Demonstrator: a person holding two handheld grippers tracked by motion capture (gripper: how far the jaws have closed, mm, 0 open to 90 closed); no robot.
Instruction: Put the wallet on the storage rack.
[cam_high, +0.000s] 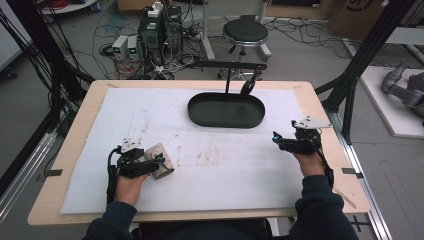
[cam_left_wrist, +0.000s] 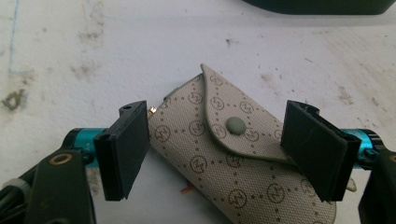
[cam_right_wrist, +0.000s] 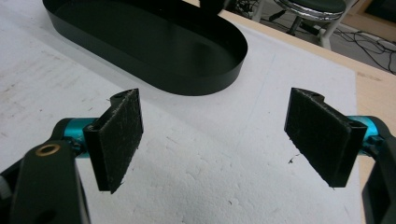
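Left gripper view: pouch (cam_left_wrist: 233, 163) is straddled by left claw (cam_left_wrist: 219, 154), jaws wide, not yet clamped. Tray (cam_high: 226, 111) sits beyond right claw (cam_right_wrist: 219, 140), wide, nothing held. Pickup & placing remain.

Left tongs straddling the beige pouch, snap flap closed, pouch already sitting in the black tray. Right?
Not quite. The beige pouch is not in the black tray; it lies on the white table cover, well short of the tray, as the high view shows. The rest holds: the left tongs straddle it and the snap flap is closed, seen in the left gripper view.
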